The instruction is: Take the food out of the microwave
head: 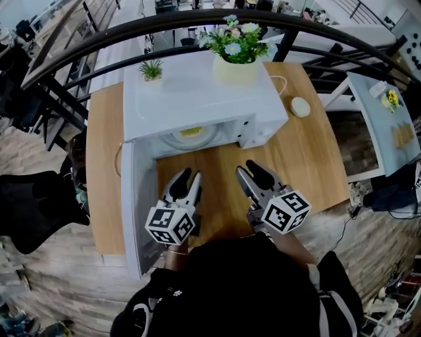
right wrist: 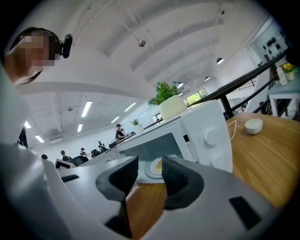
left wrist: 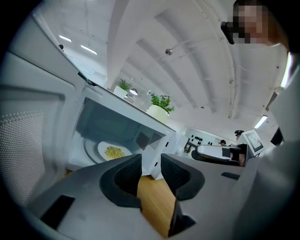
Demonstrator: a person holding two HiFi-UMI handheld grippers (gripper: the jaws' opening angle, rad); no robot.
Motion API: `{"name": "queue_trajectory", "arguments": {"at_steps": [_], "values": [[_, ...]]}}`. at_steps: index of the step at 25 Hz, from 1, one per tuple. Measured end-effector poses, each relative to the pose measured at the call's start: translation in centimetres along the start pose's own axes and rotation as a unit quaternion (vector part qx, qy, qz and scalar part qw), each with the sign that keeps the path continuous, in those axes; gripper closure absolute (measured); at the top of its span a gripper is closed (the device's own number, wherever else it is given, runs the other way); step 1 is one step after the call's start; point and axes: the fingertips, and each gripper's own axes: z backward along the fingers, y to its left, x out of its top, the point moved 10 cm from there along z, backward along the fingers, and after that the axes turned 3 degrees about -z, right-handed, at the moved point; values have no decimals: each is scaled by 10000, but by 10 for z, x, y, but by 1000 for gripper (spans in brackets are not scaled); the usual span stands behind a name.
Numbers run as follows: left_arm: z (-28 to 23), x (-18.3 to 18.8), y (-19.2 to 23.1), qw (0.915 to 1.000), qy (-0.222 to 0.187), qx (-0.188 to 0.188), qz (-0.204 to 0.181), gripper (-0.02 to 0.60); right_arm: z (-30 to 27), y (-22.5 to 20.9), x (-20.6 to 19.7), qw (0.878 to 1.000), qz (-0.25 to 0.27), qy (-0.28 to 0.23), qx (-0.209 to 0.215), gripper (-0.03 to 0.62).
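Observation:
A white microwave (head: 197, 92) stands on a wooden table (head: 309, 164), its door (head: 137, 204) swung open to the left. Inside, a white plate of yellow food (head: 191, 133) rests on the turntable. The plate (left wrist: 112, 151) shows left of the jaws in the left gripper view, and the plate (right wrist: 157, 166) shows between the jaws in the right gripper view. My left gripper (head: 189, 176) and right gripper (head: 247, 167) hover side by side over the table, just short of the cavity's mouth. Both are open with nothing between their fingers.
A pot of flowers (head: 235, 66) and a small green plant (head: 151, 69) sit on the microwave's top. A small white bowl (head: 300, 106) lies on the table to the right. A black railing (head: 197, 20) curves behind the table.

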Motion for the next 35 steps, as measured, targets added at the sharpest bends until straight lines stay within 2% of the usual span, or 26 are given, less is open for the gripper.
{"name": "queue_trajectory", "arguments": {"at_steps": [7, 11, 20, 25, 29, 35], "values": [[-18, -7, 13, 9984, 57, 508, 254, 459, -22, -28, -4, 9980, -544, 309, 42, 433], [-28, -16, 25, 9958, 187, 706, 558, 442, -41, -38, -17, 9947, -911, 479, -69, 420], [-53, -24, 58, 9862, 313, 1083, 1212, 414, -94, -52, -43, 9717, -2229, 680, -376, 393], [-61, -35, 74, 9735, 349, 1218, 1903, 403, -118, -59, -57, 9533, -2875, 688, -620, 381], [-66, -43, 86, 9578, 250, 1238, 2580, 385, -133, -68, -74, 9270, -3592, 734, -794, 340], [-74, -51, 96, 9474, 289, 1243, 2936, 377, -155, -80, -84, 9127, -3875, 687, -1101, 315]]}}
